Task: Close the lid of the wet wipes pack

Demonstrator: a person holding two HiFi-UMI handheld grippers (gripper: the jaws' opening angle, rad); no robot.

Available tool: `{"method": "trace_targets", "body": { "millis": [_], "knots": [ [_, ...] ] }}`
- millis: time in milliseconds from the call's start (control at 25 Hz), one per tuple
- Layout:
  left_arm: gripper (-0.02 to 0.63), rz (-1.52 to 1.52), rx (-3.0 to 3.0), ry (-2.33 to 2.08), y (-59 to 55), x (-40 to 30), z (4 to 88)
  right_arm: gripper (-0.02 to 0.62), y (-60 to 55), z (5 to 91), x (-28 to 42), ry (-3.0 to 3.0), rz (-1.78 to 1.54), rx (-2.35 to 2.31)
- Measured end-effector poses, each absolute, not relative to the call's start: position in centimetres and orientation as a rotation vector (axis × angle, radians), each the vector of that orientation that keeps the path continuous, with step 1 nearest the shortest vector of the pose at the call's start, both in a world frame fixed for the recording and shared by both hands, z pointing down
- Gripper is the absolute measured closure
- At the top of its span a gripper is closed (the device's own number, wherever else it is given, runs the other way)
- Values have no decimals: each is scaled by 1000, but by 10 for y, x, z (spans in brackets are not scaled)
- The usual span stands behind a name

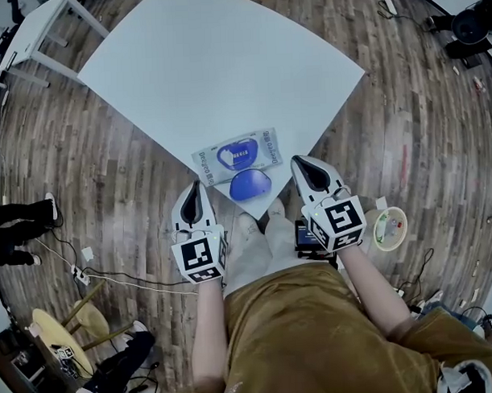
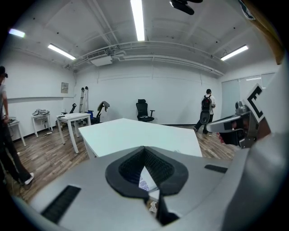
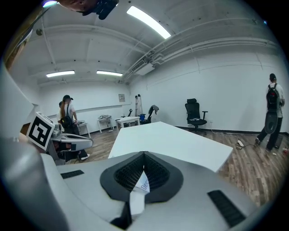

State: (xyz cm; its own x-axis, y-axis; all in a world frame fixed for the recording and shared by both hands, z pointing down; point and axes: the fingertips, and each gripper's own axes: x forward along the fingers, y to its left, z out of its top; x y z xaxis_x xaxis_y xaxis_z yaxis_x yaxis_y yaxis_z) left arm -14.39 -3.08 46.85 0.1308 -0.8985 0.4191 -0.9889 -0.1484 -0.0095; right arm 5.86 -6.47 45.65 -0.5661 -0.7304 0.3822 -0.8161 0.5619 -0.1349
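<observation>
Seen from above, a white table (image 1: 217, 72) fills the upper middle of the frame, with one corner pointing down toward the person. A wet wipes pack (image 1: 238, 156) lies flat on that corner, just above the centre of the frame. Its blue oval lid (image 1: 250, 184) is flipped open and rests on the table just below the pack, at the corner's tip.

The left gripper (image 1: 193, 193) sits at lower left of the pack and the right gripper (image 1: 310, 172) at lower right. Both are near the lid, one on each side, and neither touches it.

In the left gripper view, the left gripper's (image 2: 144, 155) black ribbed pads are pressed together at the tips with nothing pinched between them. A sliver of the printed pack (image 2: 145, 182) shows through the gap lower down.

The right gripper view shows the same. The right gripper's (image 3: 143, 158) jaws meet at the tips and hold nothing, with a strip of the pack (image 3: 142, 182) visible below.
</observation>
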Motion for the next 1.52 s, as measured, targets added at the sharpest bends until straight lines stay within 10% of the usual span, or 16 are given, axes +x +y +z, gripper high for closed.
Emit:
{"method": "trace_targets", "body": {
  "millis": [1520],
  "knots": [
    [604,644,2063,-1646,-20,-130,557,589,-51,537,40,-2405,467,1070]
  ]
}}
